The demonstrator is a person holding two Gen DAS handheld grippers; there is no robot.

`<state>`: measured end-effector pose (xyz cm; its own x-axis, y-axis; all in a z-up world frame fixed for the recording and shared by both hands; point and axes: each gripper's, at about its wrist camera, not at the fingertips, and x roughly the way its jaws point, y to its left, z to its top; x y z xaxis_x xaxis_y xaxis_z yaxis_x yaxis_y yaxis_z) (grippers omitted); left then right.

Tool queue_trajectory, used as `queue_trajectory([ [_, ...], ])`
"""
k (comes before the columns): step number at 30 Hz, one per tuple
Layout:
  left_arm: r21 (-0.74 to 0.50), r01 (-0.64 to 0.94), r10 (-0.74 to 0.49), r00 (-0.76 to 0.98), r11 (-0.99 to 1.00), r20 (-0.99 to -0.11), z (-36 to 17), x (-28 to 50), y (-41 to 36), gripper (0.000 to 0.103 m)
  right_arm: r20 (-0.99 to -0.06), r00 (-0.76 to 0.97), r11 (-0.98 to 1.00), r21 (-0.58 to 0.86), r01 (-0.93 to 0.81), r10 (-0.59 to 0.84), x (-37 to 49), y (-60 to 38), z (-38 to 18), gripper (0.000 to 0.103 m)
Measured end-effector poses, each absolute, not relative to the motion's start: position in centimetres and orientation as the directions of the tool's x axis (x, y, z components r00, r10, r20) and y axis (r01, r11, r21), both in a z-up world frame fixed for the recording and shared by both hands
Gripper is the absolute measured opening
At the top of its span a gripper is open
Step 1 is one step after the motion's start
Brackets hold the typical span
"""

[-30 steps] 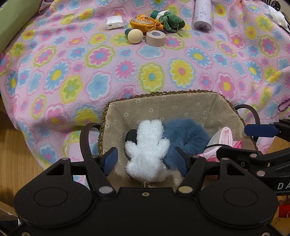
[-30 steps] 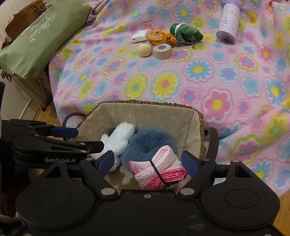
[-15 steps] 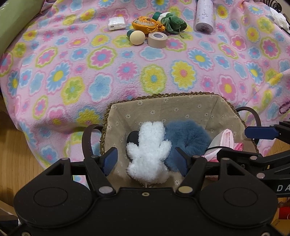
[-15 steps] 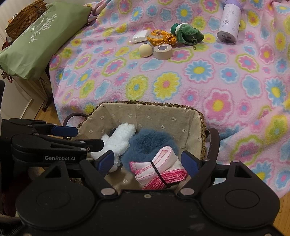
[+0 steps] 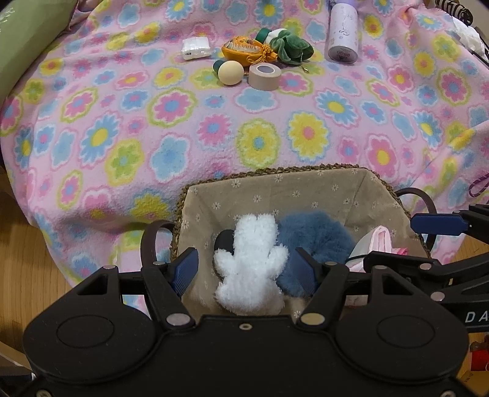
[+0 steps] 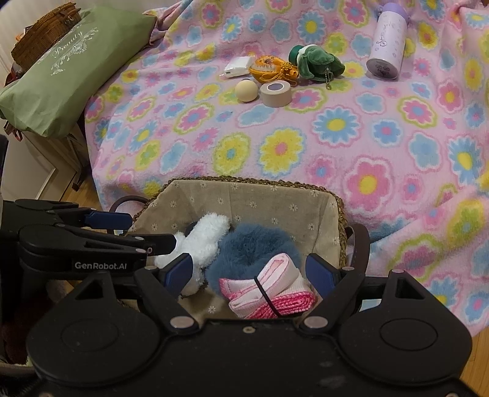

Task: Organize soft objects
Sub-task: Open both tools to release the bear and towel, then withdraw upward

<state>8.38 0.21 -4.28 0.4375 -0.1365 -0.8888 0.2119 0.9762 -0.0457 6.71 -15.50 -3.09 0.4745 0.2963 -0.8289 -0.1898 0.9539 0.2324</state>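
A lined wicker basket (image 5: 275, 183) (image 6: 253, 195) stands at the near edge of the flowered blanket. In it lie a white fluffy toy (image 5: 249, 262) (image 6: 201, 241), a blue furry item (image 5: 318, 238) (image 6: 250, 247) and a pink cloth bundle (image 6: 269, 290) (image 5: 376, 244). My left gripper (image 5: 246, 268) is open above the white toy, not touching it. My right gripper (image 6: 250, 271) is open over the pink bundle. A green plush (image 5: 288, 45) (image 6: 318, 61) and an orange pouch (image 5: 244, 50) (image 6: 269, 67) lie far back.
On the blanket at the back lie a white packet (image 5: 195, 49), a cream ball (image 5: 230, 72), a tape roll (image 5: 264, 76) and a lilac bottle (image 5: 342, 33). A green pillow (image 6: 61, 70) and a wicker box (image 6: 45, 27) are at the left. Wooden floor (image 5: 18, 268) lies below.
Both grippers have drawn back and up a little from the basket, so the far objects sit lower in view. The toys in the basket have not moved.
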Motion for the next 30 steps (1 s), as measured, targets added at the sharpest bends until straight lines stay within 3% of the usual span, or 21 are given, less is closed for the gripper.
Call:
queue_trajectory([
  [20, -0.004, 0.218, -0.123, 0.535, 0.976, -0.836, -2.1, 11.3, 0.3, 0.064, -0.788, 0.554, 0.963, 0.204, -0.175, 0.268, 9.5, -15.7, -2.1, 0.082],
  [30, 0.041, 0.206, -0.093, 0.597, 0.978, -0.797, -1.7, 13.8, 0.7, 0.070, -0.762, 0.611, 0.977, 0.164, -0.137, 0.214, 12.1, -16.4, -1.6, 0.082],
])
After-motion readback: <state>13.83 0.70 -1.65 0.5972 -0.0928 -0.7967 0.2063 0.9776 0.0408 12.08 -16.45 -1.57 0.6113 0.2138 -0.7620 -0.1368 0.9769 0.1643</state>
